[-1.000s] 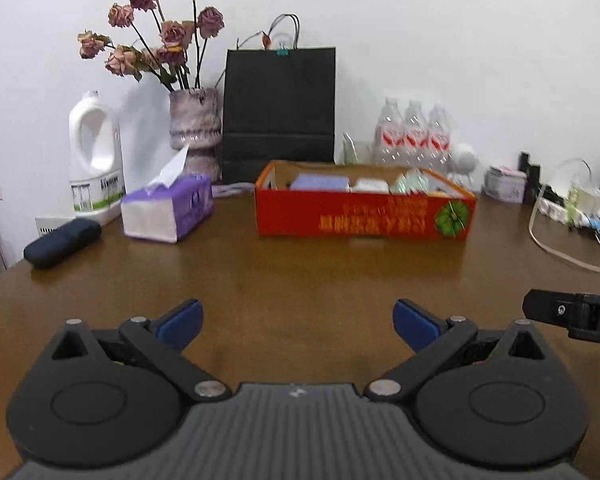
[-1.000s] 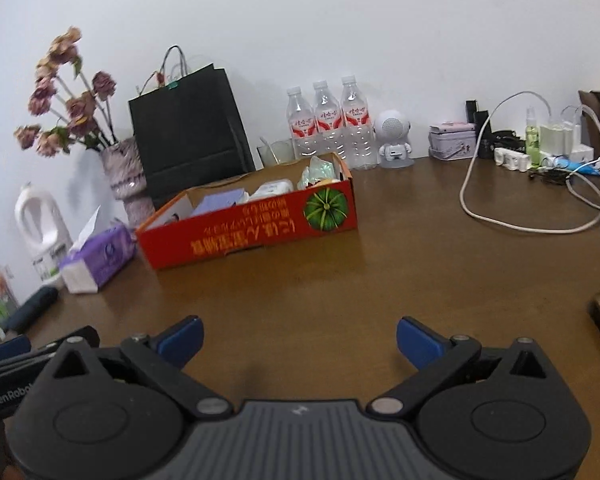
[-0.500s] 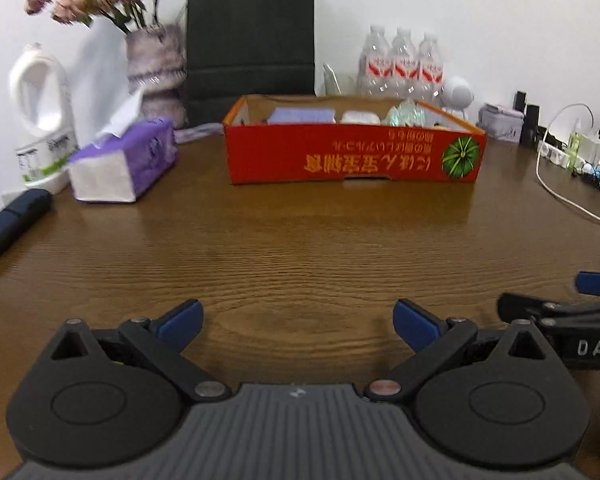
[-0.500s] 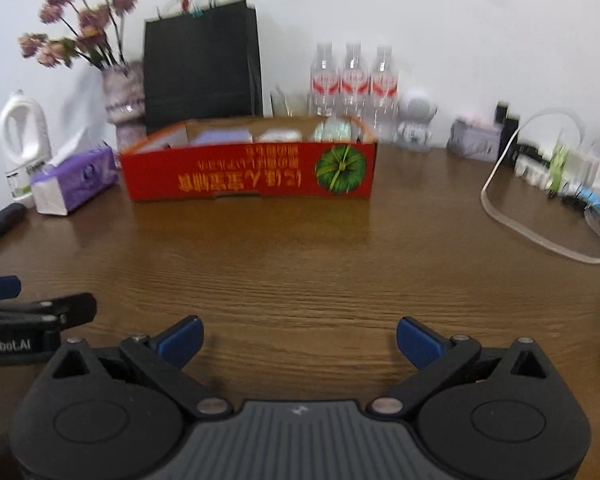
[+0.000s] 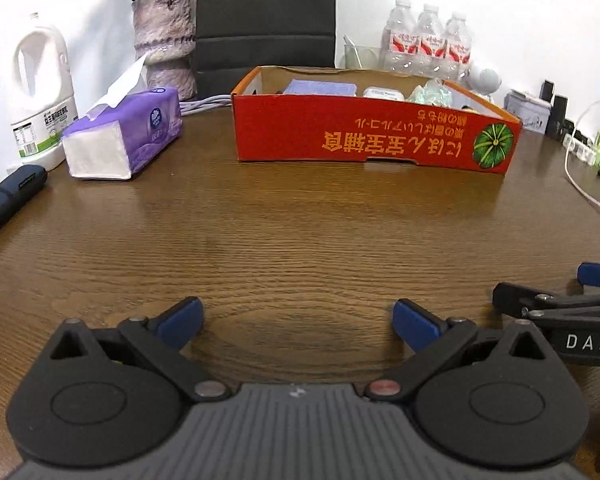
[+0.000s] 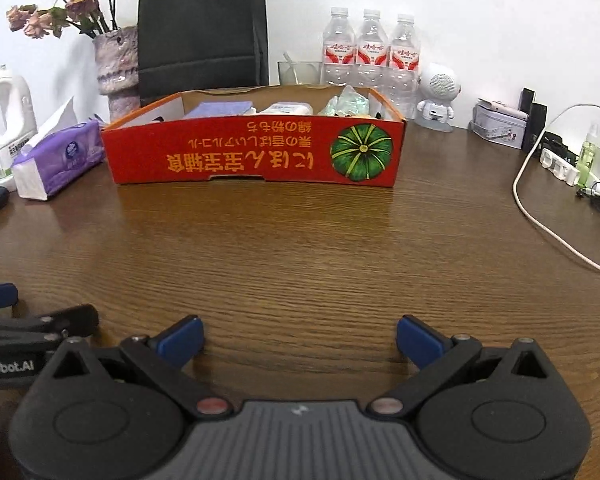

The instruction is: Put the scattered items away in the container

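1. A dark case (image 5: 10,199) lies at the table's left edge, near a white jug (image 5: 44,96).
2. A purple tissue pack (image 5: 126,136) sits beside a vase (image 5: 164,42) of dried flowers.
3. The left gripper (image 5: 296,322) hangs low over the bare wooden table (image 5: 300,240), fingers spread wide, holding nothing.
4. The red box (image 6: 256,152) (a green pumpkin is printed on it) stands in the middle, well apart from both grippers. A purple pack, a white pack and a crinkly green bag lie inside it.
5. The right gripper (image 6: 298,340) is spread wide too, and empty.
6. A white cable (image 6: 540,216) curls on the right.
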A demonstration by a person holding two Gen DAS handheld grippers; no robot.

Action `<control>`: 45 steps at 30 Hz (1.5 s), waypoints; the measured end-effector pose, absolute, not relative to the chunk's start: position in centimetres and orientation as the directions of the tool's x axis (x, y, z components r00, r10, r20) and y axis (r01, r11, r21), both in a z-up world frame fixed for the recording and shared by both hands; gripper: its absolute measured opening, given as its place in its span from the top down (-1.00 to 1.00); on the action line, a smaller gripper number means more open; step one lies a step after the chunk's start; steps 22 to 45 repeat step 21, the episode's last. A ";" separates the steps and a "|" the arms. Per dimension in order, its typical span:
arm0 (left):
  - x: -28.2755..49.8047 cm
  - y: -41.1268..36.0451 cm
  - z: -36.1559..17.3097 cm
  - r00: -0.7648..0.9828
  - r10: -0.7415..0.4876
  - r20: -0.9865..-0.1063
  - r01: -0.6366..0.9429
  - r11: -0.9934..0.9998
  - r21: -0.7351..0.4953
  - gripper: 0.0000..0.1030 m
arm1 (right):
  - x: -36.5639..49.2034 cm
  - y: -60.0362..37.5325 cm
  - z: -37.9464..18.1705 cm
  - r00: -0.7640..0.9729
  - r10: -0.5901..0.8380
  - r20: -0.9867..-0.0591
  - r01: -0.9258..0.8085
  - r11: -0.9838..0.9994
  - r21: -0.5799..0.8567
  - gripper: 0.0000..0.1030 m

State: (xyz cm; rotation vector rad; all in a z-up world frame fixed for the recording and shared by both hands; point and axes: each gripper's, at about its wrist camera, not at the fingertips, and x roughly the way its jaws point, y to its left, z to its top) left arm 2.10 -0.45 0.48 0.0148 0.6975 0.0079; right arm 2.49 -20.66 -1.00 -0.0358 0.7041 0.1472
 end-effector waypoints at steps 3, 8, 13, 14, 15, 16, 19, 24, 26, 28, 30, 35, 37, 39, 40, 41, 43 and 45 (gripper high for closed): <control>2.1 -0.4 0.5 0.767 0.008 -0.642 -0.001 1.000 0.011 -1.00 | 2.5 -20.4 -1.0 0.753 0.113 -0.648 -0.134 0.991 0.016 -1.00; 2.1 -0.3 0.4 0.766 0.006 -0.643 0.001 1.000 0.010 -1.00 | 2.5 -20.3 -0.9 0.755 0.103 -0.648 -0.121 0.992 0.016 -1.00; 2.1 -0.3 0.4 0.766 0.004 -0.643 0.002 1.000 0.009 -1.00 | 2.5 -20.3 -0.9 0.754 0.103 -0.648 -0.122 0.992 0.016 -1.00; 2.1 -0.3 0.4 0.766 0.004 -0.642 0.002 1.000 0.008 -1.00 | 2.5 -20.3 -0.9 0.754 0.104 -0.648 -0.122 0.992 0.017 -1.00; 2.2 -0.4 0.4 0.766 0.004 -0.643 0.001 1.000 0.008 -1.00 | 2.5 -20.3 -1.0 0.754 0.104 -0.648 -0.122 0.992 0.016 -1.00; 2.2 -0.6 0.4 0.766 0.004 -0.643 0.002 1.000 0.009 -1.00 | 2.5 -20.3 -0.9 0.754 0.104 -0.648 -0.123 0.992 0.016 -1.00; 2.2 -0.7 0.4 0.766 0.004 -0.643 0.002 1.000 0.009 -1.00 | 2.5 -20.3 -0.9 0.754 0.104 -0.648 -0.123 0.992 0.016 -1.00; 2.1 -0.7 0.4 0.766 0.005 -0.642 0.001 1.000 0.009 -1.00 | 2.5 -20.3 -0.9 0.754 0.104 -0.648 -0.123 0.992 0.016 -1.00; 2.1 -0.7 0.4 0.766 0.005 -0.642 0.001 1.000 0.009 -1.00 | 2.5 -20.3 -0.9 0.754 0.104 -0.648 -0.123 0.992 0.016 -1.00; 2.1 -0.7 0.4 0.766 0.005 -0.642 0.001 1.000 0.009 -1.00 | 2.5 -20.3 -0.9 0.754 0.104 -0.648 -0.123 0.992 0.016 -1.00; 2.1 -0.7 0.4 0.766 0.005 -0.642 0.001 1.000 0.009 -1.00 | 2.5 -20.3 -0.9 0.754 0.104 -0.648 -0.123 0.992 0.016 -1.00; 2.1 -0.7 0.4 0.766 0.005 -0.642 0.001 1.000 0.009 -1.00 | 2.5 -20.3 -0.9 0.754 0.104 -0.648 -0.123 0.992 0.016 -1.00; 2.1 -0.7 0.4 0.766 0.005 -0.642 0.001 1.000 0.009 -1.00 | 2.5 -20.3 -0.9 0.754 0.104 -0.648 -0.123 0.992 0.016 -1.00; 2.1 -0.7 0.4 0.766 0.005 -0.642 0.001 1.000 0.009 -1.00 | 2.5 -20.3 -0.9 0.754 0.104 -0.648 -0.123 0.992 0.016 -1.00; 2.1 -0.7 0.4 0.766 0.005 -0.642 0.001 1.000 0.009 -1.00 | 2.5 -20.3 -0.9 0.754 0.104 -0.648 -0.123 0.992 0.016 -1.00; 2.1 -0.7 0.4 0.766 0.005 -0.642 0.001 1.000 0.009 -1.00 | 2.5 -20.3 -0.9 0.754 0.104 -0.648 -0.123 0.992 0.016 -1.00; 2.1 -0.7 0.4 0.766 0.005 -0.642 0.001 1.000 0.009 -1.00 | 2.5 -20.3 -0.9 0.754 0.104 -0.648 -0.123 0.992 0.016 -1.00; 2.1 -0.7 0.4 0.766 0.005 -0.642 0.001 1.000 0.009 -1.00 | 2.5 -20.3 -0.9 0.754 0.104 -0.648 -0.123 0.992 0.016 -1.00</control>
